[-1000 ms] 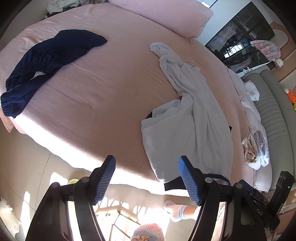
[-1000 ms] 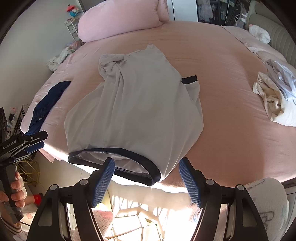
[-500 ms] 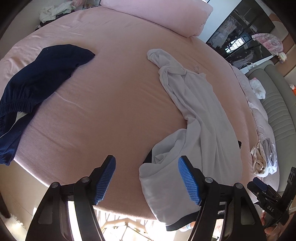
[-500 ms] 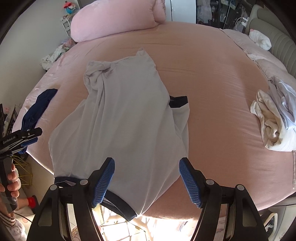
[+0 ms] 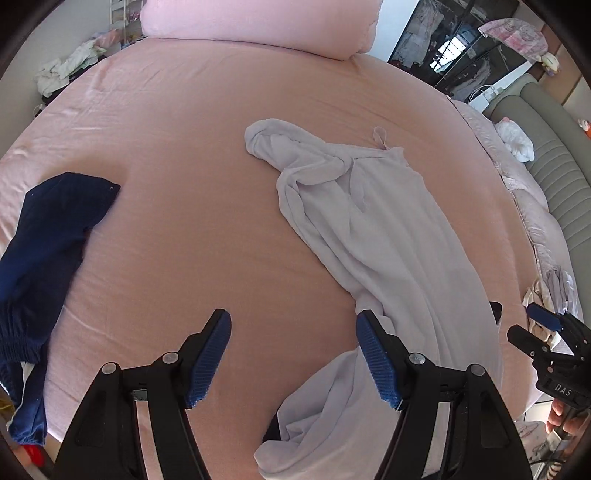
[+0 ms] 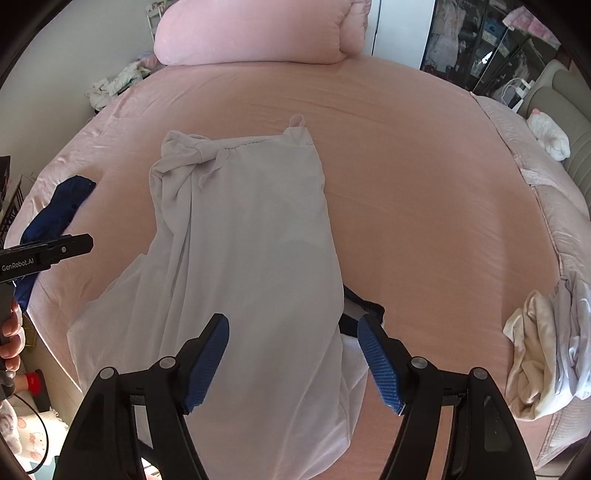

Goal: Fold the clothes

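Note:
A pale grey garment with dark trim (image 5: 384,240) (image 6: 255,258) lies rumpled lengthwise on the pink bed (image 5: 207,177) (image 6: 424,192). Its near end hangs toward the bed's front edge. My left gripper (image 5: 293,354) is open above bare sheet, its right finger just left of the garment's lower folds. Over the garment's near part hovers my right gripper (image 6: 293,356), open and empty, with the dark cuff (image 6: 364,308) beside its right finger. A navy garment (image 5: 44,266) (image 6: 55,218) lies at the bed's left edge.
A big pink pillow (image 5: 258,22) (image 6: 255,33) lies at the far side. A cream and white pile of clothes (image 6: 546,347) (image 5: 550,295) sits at the right edge. A grey sofa (image 5: 561,184) with a white item borders the bed on the right. Loose clothes (image 6: 114,81) lie far left.
Both grippers have moved forward from beyond the bed's edge to above the bed. The floor under them has dropped out of view. The garments have not moved. Jaws unchanged.

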{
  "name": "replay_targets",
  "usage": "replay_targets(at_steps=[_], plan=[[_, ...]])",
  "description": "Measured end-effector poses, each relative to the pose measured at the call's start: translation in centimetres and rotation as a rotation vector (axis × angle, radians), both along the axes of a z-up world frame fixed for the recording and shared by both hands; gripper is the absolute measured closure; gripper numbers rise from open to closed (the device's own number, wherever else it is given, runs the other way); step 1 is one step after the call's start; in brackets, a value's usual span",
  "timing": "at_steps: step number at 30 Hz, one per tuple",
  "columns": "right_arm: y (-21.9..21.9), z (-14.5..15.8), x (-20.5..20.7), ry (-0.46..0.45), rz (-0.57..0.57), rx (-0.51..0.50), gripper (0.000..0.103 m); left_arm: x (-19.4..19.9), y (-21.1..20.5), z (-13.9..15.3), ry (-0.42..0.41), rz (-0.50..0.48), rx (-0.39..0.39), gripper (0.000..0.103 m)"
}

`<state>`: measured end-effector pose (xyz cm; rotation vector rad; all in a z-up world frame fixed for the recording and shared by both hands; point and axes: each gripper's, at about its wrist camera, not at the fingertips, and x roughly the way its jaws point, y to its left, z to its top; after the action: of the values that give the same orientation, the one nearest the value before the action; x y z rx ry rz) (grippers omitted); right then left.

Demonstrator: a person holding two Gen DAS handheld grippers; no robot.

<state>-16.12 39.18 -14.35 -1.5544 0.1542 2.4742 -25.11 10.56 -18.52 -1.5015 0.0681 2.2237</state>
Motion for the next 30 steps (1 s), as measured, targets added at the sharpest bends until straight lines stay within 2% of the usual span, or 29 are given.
replay_targets(at_steps=[3, 12, 20, 26, 30], plan=[[1.3, -0.4, -2.2, -0.014, 0.007, 0.005, 0.031, -1.5, 1.4, -0.4, 0.013, -0.034, -0.039, 0.034], [5.7, -2.0, -8.6, -0.075, 0.007, -0.069, 0.031, -6.0, 4.9, -1.9, 0.059, -0.089, -0.168, 0.034], [7.9, -3.0, -14.6, -0.109, 0.014, -0.163, 0.031, -8.3, 7.3, -1.4, 0.121, -0.152, -0.264, 0.034], [9.8, -3.8, -17.9, -0.129, -0.023, -0.262, 0.031, -9.5, 9.5, -1.3, 0.121, -0.237, -0.376, 0.034], [11.3, -4.7, -19.6, -0.132, -0.076, -0.318, 0.031, -10.5, 10.3, -1.7, 0.175, -0.235, -0.435, 0.034]])
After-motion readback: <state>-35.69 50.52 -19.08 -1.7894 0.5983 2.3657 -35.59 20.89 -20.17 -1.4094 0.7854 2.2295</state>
